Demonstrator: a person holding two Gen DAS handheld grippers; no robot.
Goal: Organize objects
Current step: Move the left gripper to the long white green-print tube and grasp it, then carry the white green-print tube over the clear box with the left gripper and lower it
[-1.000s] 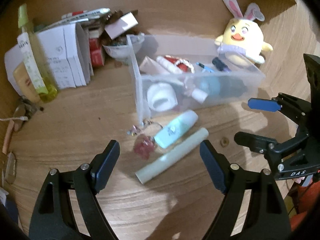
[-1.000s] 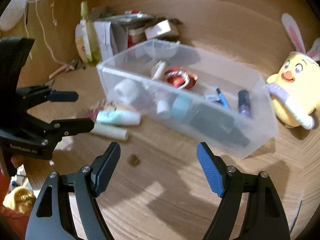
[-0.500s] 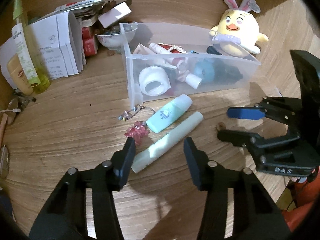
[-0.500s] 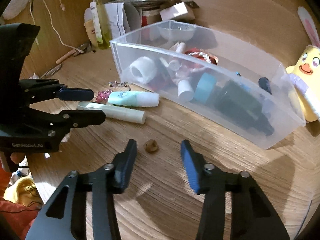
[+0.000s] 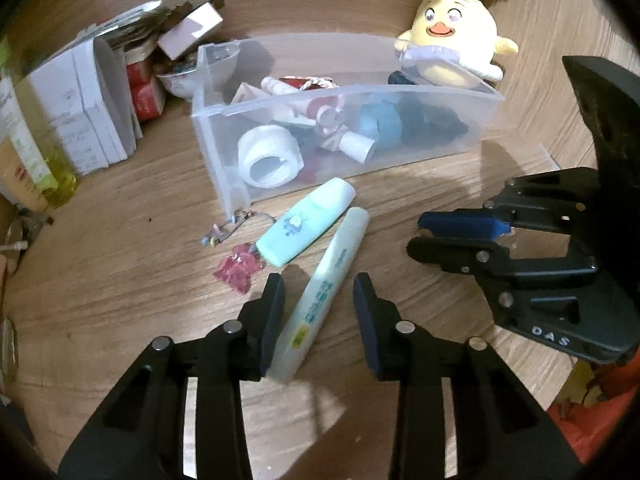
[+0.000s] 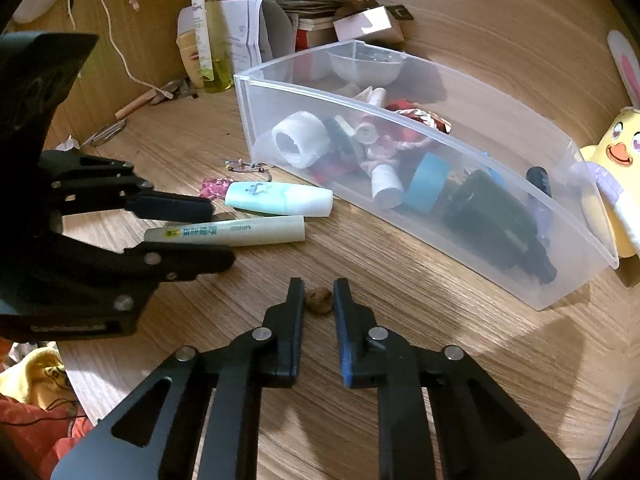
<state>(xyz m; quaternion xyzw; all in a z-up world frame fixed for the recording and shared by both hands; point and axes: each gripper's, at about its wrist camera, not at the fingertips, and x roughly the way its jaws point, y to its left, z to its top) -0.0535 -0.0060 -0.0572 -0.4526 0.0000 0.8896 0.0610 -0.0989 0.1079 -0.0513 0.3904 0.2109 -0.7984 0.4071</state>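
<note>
Wooden table point(image 5: 120, 240) fills both views. Clear plastic box point(image 6: 460, 216) sits mid-frame, full of small things. Left gripper point(image 5: 318, 300) has its jaws spread around the pale green tube point(image 5: 324, 292). Right gripper point(image 6: 318, 300) jaws sit close beside a tiny brown lump point(image 6: 319, 299), low centre.

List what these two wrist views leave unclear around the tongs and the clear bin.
- Small brown lump, right wrist view: too small to identify.
- Pale green tube, left wrist view: left tongs hide any contact.
- Dark bottle in clear plastic bin: blurred by frosted wall.
</note>
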